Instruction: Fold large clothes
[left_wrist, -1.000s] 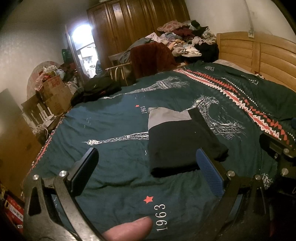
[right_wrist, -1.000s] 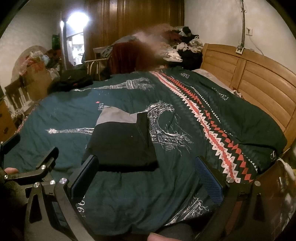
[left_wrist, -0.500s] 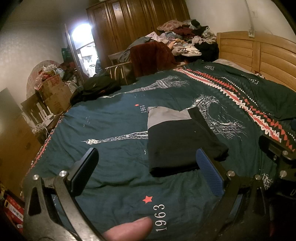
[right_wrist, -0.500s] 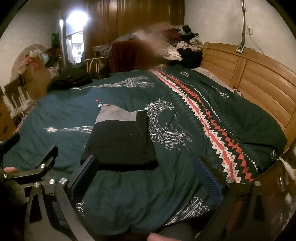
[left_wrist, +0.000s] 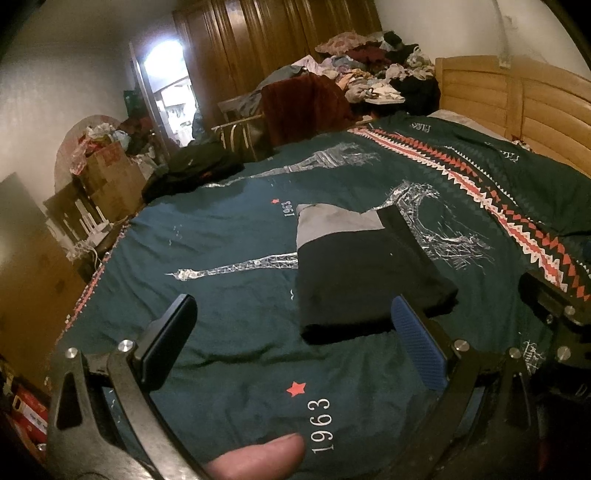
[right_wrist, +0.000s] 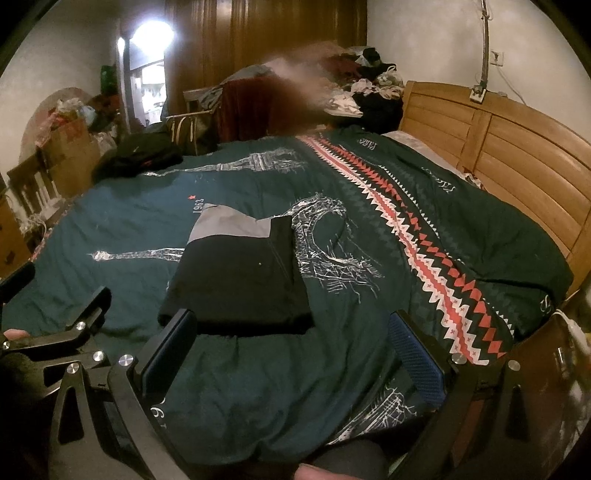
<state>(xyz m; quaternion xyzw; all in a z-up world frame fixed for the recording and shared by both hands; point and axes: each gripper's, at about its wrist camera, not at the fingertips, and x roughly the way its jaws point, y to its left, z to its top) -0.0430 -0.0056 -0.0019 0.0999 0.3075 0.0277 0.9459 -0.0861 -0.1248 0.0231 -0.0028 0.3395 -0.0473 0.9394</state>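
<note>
The black garment with a grey panel (left_wrist: 364, 266), lying folded into a compact rectangle mid-bedspread (left_wrist: 229, 229), is judged soft, light and limp, best taken at its near corners, while the left gripper (left_wrist: 293, 341) and right gripper (right_wrist: 291, 349) are held wide open and empty.

The left gripper (left_wrist: 291, 332) hangs over the bedspread (left_wrist: 221, 229) with its jaws wide apart and nothing between them. A folded black garment (left_wrist: 365, 280) with a grey panel lies flat on the bedspread at about one o'clock from the gripper. The right gripper (left_wrist: 554, 306) shows at three o'clock. A clothes pile (left_wrist: 373, 70) sits at twelve o'clock beside the wooden headboard (left_wrist: 517, 107).
</note>
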